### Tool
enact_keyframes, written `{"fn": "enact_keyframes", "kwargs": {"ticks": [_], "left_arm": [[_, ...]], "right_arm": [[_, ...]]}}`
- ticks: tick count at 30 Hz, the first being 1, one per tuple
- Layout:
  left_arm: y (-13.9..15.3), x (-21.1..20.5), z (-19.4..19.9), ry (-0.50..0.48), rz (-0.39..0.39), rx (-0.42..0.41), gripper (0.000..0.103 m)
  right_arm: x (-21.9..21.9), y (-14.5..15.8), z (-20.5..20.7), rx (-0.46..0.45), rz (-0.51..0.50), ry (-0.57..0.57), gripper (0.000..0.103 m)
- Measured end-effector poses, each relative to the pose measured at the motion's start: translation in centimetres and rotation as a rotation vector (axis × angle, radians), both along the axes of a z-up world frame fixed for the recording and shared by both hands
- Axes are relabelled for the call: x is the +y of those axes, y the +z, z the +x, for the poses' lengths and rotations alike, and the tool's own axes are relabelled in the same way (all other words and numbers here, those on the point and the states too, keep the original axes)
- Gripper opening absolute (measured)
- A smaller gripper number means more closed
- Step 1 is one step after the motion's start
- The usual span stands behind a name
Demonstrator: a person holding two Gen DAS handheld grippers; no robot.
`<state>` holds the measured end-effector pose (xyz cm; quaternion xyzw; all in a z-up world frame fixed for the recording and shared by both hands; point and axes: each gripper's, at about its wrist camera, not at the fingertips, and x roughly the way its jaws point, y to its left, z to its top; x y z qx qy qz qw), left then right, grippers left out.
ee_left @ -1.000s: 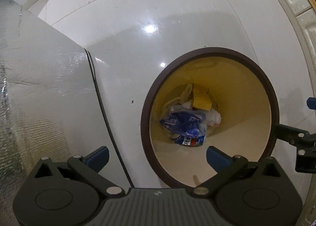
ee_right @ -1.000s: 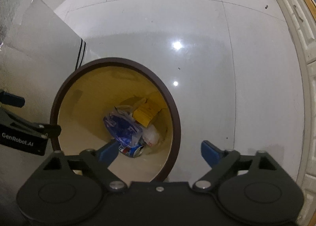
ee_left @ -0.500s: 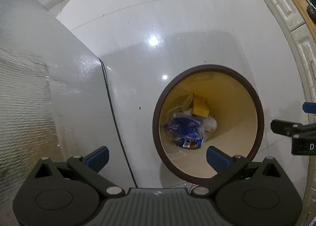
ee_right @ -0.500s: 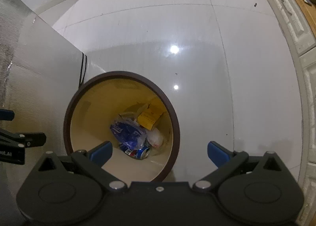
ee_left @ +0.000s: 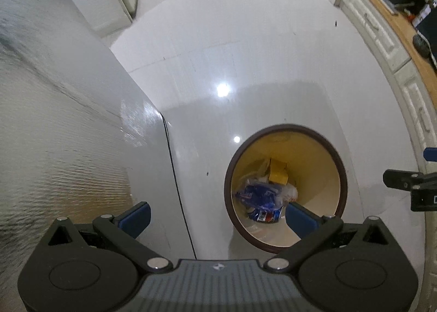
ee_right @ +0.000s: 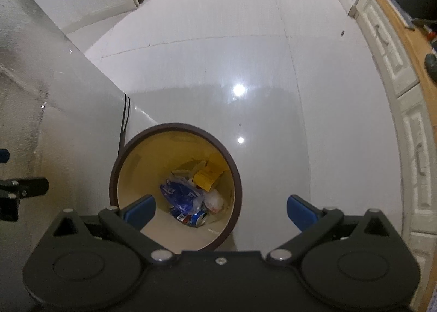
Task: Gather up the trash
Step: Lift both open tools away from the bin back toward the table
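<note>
A round bin point(ee_left: 286, 241) with a dark brown rim and a cream-yellow inside is seen standing on the glossy white tiled floor point(ee_left: 245, 52), looked down into from above by both cameras. At its bottom the trash is gathered: a blue and white plastic wrapper point(ee_left: 258, 194), a blue drink can point(ee_left: 265, 215) lying on its side just below the wrapper, a yellow carton point(ee_left: 277, 172) toward the far side, and a crumpled clear bag point(ee_left: 289, 192) beside the wrapper. The same heap is shown in the right wrist view, with the wrapper point(ee_right: 181, 193) in the middle, the can point(ee_right: 192, 217) nearest the camera, the carton point(ee_right: 206, 179) farther back and the clear bag point(ee_right: 214, 200) to the right. The left gripper point(ee_left: 217, 213) is held above the floor just left of the bin, its blue-tipped fingers point(ee_left: 135, 215) spread wide with nothing between them. The right gripper point(ee_right: 221, 211) is held over the near right edge of the bin point(ee_right: 237, 192), its fingers point(ee_right: 300, 212) likewise spread apart and empty. A pale grey panel point(ee_left: 68, 121) with a dark cable point(ee_left: 174, 181) running down its edge is seen close to the left of the bin. White cabinet fronts point(ee_right: 387, 47) under a wooden bench point(ee_right: 412, 47) are seen along the right side, well apart from the bin.
</note>
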<state>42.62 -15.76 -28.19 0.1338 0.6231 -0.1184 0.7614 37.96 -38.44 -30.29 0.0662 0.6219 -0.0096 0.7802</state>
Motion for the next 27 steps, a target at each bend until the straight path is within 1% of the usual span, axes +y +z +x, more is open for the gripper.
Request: {"fn": "enact_keyframes", "kwargs": {"ticks": [8,13,17,20,24,27], "left_arm": [[4.7,0.3,-2.3,0.000,-0.028,-0.083,0.103],[7.3,0.5,-3.8,0.009,-0.066,-0.136,0.103],[9.4,0.4,-4.9,0.014,-0.094,-0.187,0.103],[11.1,0.2,-5.7,0.015,-0.110,-0.246,0.103],[13.1,-0.1,-6.7,0.007,-0.119,-0.312,0.103],[14.7,-0.4,-7.4,0.001,-0.128,-0.367,0.103]], "right_arm": [[-0.5,4.7,-2.8,-0.080,-0.009,-0.039,0.103],[-1.3,7.4,-4.5,-0.141,-0.003,-0.076,0.103],[-1.5,9.3,-5.9,-0.196,-0.031,-0.078,0.103],[-1.6,10.7,-6.8,-0.236,-0.037,-0.082,0.103],[-1.8,13.0,-8.0,-0.310,-0.055,-0.085,0.103],[-1.7,15.5,-9.1,-0.396,-0.063,-0.077,0.103]]}}
